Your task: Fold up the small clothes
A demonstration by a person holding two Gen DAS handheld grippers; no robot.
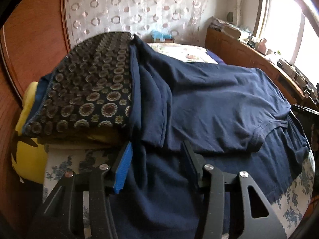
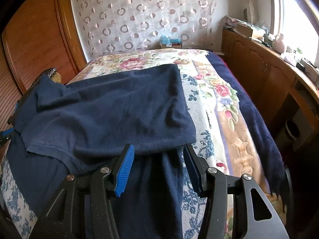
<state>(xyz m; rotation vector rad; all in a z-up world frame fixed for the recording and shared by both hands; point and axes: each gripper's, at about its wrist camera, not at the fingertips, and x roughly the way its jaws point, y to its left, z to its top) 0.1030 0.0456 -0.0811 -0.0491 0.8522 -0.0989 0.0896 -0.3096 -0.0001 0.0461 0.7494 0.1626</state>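
Folding this navy T-shirt (image 1: 209,99) well depends on both grippers getting an even hold on its near edge before anything is lifted. It lies spread across the bed (image 2: 223,107), its body already doubled over toward the camera, one sleeve (image 1: 257,139) showing at the right of the left wrist view, and its far left side resting against a patterned folded cloth (image 1: 85,91) on a yellow cushion (image 1: 30,155). The left gripper (image 1: 157,159) hangs over the near fabric with its jaws apart, cloth lying between them but not pinched. The right gripper (image 2: 159,163) is likewise apart, straddling the hem of the folded layer near the shirt's right edge. My judgement: lower both until the pads bracket the same thickness of fabric, close together, then carry the edge level so the fold stays square and no wrinkle gets trapped.
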